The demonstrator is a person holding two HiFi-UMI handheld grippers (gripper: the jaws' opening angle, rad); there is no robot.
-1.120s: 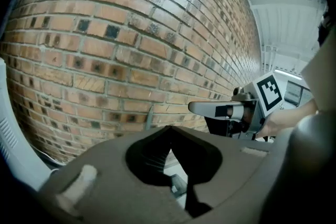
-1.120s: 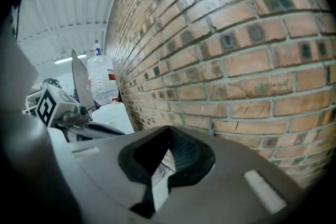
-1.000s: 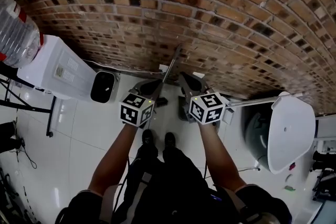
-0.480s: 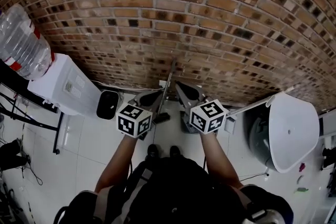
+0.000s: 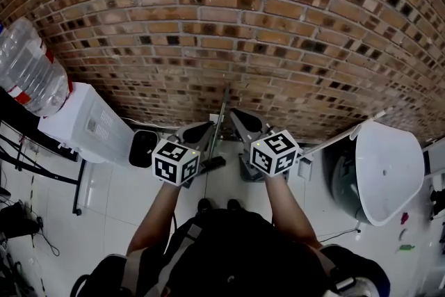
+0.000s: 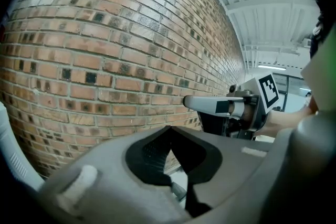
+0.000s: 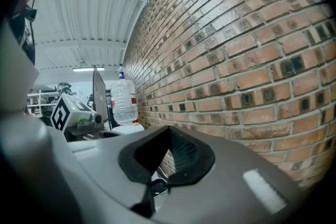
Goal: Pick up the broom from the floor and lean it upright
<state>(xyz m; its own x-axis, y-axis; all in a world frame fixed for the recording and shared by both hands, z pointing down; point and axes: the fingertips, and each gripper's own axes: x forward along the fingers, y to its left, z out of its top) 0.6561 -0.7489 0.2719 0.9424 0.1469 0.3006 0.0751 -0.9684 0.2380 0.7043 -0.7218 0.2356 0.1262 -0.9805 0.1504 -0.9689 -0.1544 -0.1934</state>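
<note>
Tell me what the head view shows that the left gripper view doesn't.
Only the head view: the broom against the wall, the water bottle on its dispenser, and the person's feet. Only the left gripper view: the ceiling with its lights, and the left gripper's shut, empty jaws from close up. Both: that brick wall and the right gripper with its marker cube.

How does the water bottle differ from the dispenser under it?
The water bottle is clear, round and ribbed; the dispenser is white, boxy and solid. The water bottle wears a red band; the dispenser has a dark front recess. Both stand by the brick wall.
</note>
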